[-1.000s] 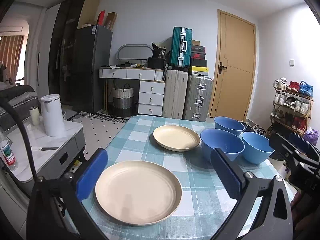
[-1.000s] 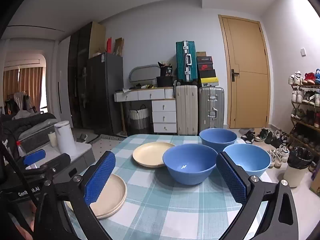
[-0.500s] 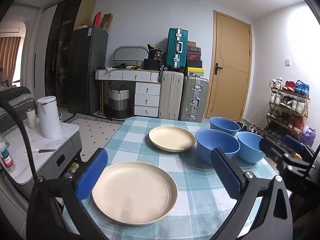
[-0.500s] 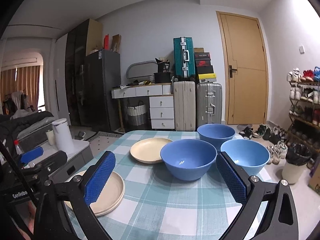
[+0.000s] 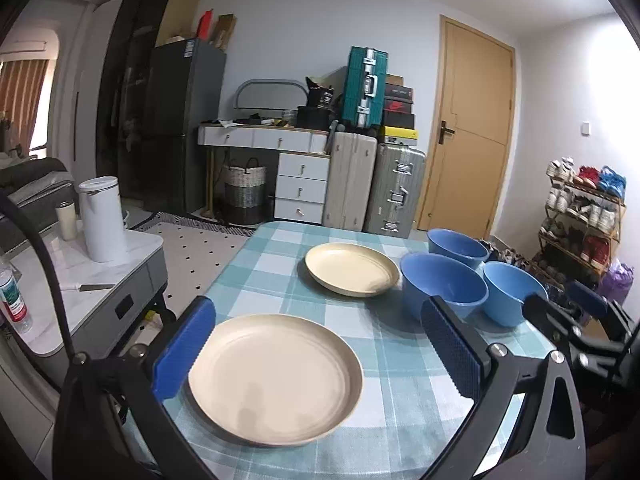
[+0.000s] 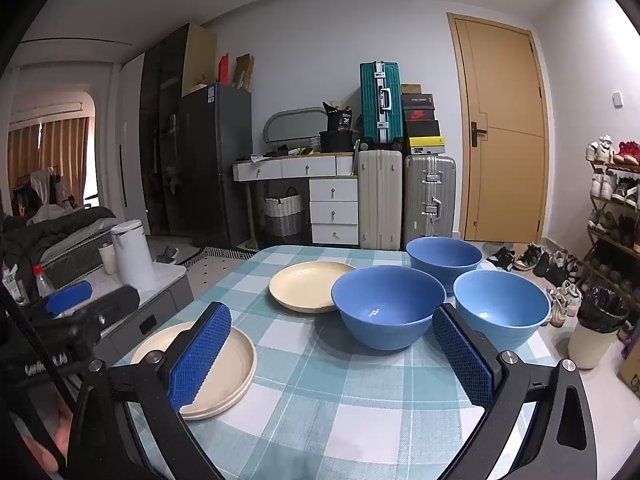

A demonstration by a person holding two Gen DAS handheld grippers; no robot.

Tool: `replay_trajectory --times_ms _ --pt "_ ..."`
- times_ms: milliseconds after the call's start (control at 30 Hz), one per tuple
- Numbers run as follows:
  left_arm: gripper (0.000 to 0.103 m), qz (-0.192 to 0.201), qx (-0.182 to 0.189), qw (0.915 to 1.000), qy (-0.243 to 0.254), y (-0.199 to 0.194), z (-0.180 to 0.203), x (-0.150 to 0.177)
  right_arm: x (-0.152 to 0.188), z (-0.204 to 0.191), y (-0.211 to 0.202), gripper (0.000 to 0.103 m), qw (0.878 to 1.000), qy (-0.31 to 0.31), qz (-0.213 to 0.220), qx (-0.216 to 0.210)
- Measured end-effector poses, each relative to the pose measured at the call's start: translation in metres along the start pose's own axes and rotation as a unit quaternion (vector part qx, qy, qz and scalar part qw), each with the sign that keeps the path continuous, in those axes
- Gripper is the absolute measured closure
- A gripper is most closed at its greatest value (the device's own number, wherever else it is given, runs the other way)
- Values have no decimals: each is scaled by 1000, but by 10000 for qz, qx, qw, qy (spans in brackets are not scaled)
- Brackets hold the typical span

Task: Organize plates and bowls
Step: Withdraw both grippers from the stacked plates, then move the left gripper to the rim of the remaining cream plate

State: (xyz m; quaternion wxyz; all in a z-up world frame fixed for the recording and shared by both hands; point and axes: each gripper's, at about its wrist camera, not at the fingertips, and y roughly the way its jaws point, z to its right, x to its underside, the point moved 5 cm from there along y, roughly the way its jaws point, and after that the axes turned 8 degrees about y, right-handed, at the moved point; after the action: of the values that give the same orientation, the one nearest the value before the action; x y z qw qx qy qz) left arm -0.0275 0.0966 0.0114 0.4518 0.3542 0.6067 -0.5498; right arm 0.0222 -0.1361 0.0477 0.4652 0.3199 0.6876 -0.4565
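Crockery sits on a round table with a teal-and-white checked cloth. Nearest the left gripper, whose blue-padded jaws stand wide apart holding nothing, lies a cream round plate. A second cream plate rests at 12 o'clock from it, well apart. Three blue plastic bowls cluster at 2 o'clock: the nearest bowl, the right bowl beside it and the far bowl behind. The right gripper hovers above the cloth, jaws spread, empty.
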Motion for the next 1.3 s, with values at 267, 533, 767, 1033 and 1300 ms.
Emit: replay_trajectory --times_ms 267,533,767,1033,1300 --pt "0 -1077 -37 9941 143 70 -12 -35 1 0 -4 1 9998 -95 -23 -145" --pt "0 -2460 136 9691 -77 195 -19 -68 2 18 -4 1 9996 52 -207 -168" --pt "2 -3653 540 9291 -201 316 -16 -47 -3 53 -9 1 9965 780 -271 -133" --pt "2 -4079 480 9107 -434 378 -14 -18 -8 67 -15 1 9945 994 -258 -224" --pt "13 -4193 432 9066 -221 403 -7 5 -7 64 -13 1 9910 1153 -431 -530"
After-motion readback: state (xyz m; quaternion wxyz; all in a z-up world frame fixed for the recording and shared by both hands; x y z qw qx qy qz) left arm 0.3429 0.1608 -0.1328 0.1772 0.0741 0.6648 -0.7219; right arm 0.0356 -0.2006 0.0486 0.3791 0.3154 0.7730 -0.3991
